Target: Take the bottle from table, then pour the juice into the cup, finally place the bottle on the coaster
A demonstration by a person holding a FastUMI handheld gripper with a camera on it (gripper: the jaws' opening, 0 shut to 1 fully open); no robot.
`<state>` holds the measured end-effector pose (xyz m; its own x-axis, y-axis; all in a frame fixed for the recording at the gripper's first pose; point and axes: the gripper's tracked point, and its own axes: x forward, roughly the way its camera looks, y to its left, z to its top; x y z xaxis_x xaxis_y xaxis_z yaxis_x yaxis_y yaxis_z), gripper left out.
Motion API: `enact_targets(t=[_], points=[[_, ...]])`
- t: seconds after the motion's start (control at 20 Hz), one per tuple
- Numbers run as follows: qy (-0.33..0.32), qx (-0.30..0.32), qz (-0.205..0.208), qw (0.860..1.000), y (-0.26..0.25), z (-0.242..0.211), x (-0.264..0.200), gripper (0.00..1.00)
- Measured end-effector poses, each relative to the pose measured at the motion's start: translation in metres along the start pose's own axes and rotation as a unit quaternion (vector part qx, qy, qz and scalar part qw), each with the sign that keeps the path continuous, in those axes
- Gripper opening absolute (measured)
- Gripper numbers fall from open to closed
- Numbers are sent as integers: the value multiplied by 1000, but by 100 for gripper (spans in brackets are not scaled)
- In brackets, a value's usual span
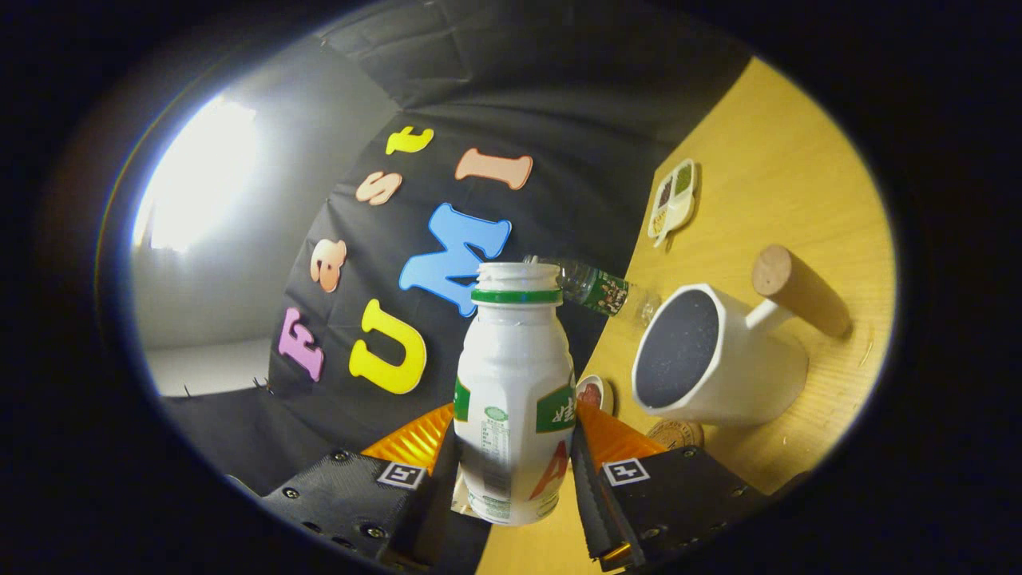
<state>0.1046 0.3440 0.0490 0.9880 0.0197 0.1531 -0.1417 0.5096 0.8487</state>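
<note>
Gripper view: gripper [515, 471] clamped on the uncapped bottle [515, 383] at lower centre — tilted, judging by the slanted table [798, 184], toward the cup [718, 359] at right for pouring.

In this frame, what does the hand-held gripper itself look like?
The hand-held gripper shows two blocky finger bodies studded with small screws. Each carries a square black-and-white marker tag on its upper face. Behind the fingers sit ribbed, wedge-shaped parts. No cable, hand or sleeve is visible.

Dim booth, blown-out glare beyond the hand-held gripper [515, 471], strong fisheye warping.
</note>
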Motion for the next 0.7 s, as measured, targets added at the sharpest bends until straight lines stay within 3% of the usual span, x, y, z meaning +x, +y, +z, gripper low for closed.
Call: enact_targets(t=[0.15,0.3,0.5,0.7], points=[[12,-106,-20,994,6,-5,-2,66],[2,-203,-44,978,8,-2,-6,66],[0,-313,-83,946,1,-3,-9,66],[-21,-445,-113,888,8,4,0,66]])
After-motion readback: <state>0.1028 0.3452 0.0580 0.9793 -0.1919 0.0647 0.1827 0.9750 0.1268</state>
